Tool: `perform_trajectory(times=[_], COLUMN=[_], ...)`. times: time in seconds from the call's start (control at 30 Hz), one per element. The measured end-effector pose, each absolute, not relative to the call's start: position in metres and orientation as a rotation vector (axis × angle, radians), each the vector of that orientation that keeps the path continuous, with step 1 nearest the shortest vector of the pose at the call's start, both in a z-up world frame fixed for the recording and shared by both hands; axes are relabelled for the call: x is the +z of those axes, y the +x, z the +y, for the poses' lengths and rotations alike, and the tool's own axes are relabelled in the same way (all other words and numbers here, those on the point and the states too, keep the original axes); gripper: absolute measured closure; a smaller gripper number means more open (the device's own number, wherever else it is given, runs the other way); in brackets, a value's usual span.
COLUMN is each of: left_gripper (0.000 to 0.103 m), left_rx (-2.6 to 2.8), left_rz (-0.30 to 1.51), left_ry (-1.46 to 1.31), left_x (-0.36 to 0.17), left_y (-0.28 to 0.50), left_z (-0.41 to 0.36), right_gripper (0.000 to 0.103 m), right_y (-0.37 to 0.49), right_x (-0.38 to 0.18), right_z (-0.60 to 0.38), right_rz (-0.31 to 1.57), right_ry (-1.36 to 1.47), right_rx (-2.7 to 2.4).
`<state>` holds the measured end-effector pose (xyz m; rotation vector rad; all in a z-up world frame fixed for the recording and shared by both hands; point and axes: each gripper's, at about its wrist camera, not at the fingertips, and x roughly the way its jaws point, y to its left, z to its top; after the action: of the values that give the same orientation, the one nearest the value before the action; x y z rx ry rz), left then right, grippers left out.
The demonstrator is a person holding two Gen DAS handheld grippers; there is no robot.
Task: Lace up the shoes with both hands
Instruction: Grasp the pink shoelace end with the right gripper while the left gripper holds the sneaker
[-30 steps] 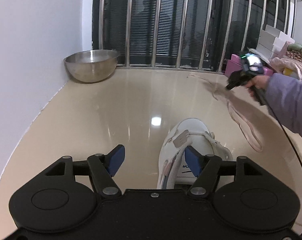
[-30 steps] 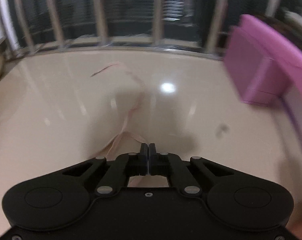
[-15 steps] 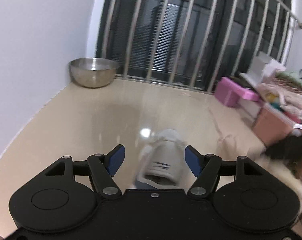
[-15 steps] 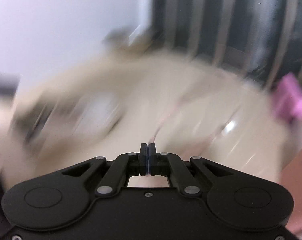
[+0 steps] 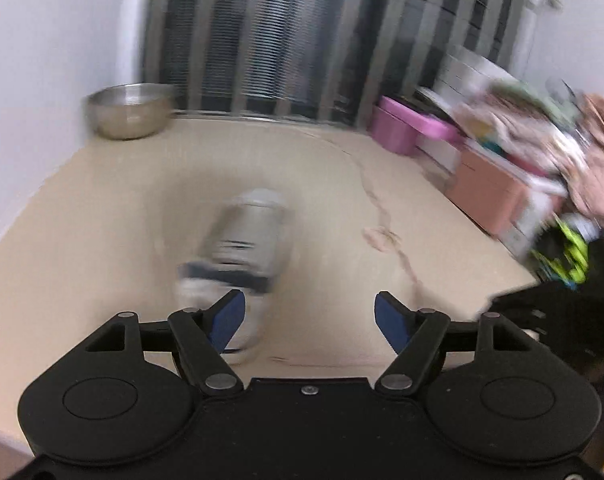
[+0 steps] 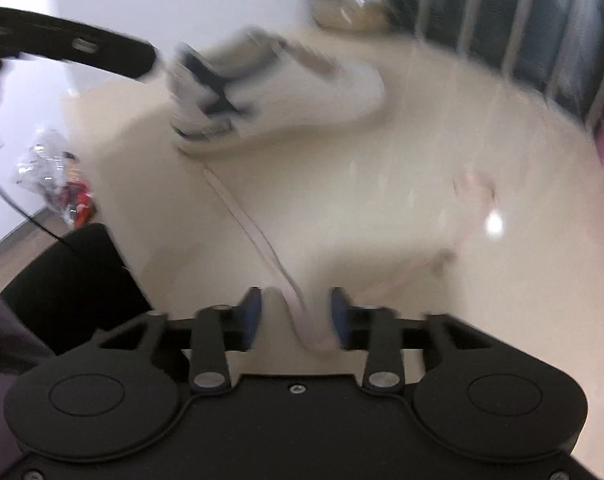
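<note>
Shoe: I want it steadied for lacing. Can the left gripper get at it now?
Probably yes. The shoe lies just ahead of the left gripper, whose jaws are opening with nothing between them, and only bare floor lies between.

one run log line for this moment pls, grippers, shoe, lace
left gripper: open, empty, opening | right gripper: opening, lace between pads | shoe: on floor, lace trailing

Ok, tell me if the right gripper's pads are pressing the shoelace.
Apart. In the right wrist view the right gripper jaws are opening, and the shoelace lies loose between them, with gaps either side.
</note>
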<state>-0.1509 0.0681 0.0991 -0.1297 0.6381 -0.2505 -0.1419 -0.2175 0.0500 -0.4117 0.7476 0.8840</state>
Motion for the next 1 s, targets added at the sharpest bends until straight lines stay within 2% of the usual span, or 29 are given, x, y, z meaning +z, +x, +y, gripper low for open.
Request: perform_trajectory(times=[0.1, 0.23, 0.3, 0.37, 0.4, 0.47, 0.57, 0.67, 0.83, 1.0], left_gripper=[0.032, 0.032, 0.032, 0.032, 0.032, 0.032, 0.032, 0.032, 0.026, 0.030], left_rx=[-0.140, -0.044, -0.051, -0.077, -0.090, -0.108, -0.153, -0.287, -0.539, -0.619], left_rz=[0.631, 0.622, 0.613, 0.612, 0.618, 0.634, 0.662, 0.679, 0.687, 0.694], left_ry=[-0.224, -0.263, -0.265, -0.257, -0.247, -0.235, -0.248, -0.316, -0.497, -0.657], left_x=[0.105, 0.113, 0.116, 0.117, 0.115, 0.110, 0.100, 0.096, 0.092, 0.085], left_y=[-0.151, -0.151, -0.154, -0.156, -0.156, -0.154, -0.152, -0.148, -0.136, -0.124], left_z=[0.105, 0.123, 0.122, 0.119, 0.117, 0.113, 0.107, 0.100, 0.086, 0.088], right_gripper=[0.056, 0.058, 0.076, 0.084, 0.095, 0.103, 0.103, 0.103, 0.103, 0.103], right_y=[-0.138, -0.105, -0.096, -0.089, -0.087, -0.086, -0.095, -0.112, -0.147, -0.156], right_x=[0.059, 0.037, 0.028, 0.022, 0.021, 0.020, 0.021, 0.038, 0.075, 0.087], right_z=[-0.205, -0.158, -0.142, -0.137, -0.138, -0.142, -0.149, -0.176, -0.214, -0.224], right_rz=[0.669, 0.702, 0.725, 0.747, 0.757, 0.764, 0.712, 0.582, 0.374, 0.327], right_ry=[-0.405, -0.371, -0.360, -0.326, -0.308, -0.276, -0.278, -0.173, -0.019, -0.018], right_rx=[1.041, 1.064, 1.064, 1.062, 1.053, 1.035, 0.970, 0.977, 1.059, 1.092])
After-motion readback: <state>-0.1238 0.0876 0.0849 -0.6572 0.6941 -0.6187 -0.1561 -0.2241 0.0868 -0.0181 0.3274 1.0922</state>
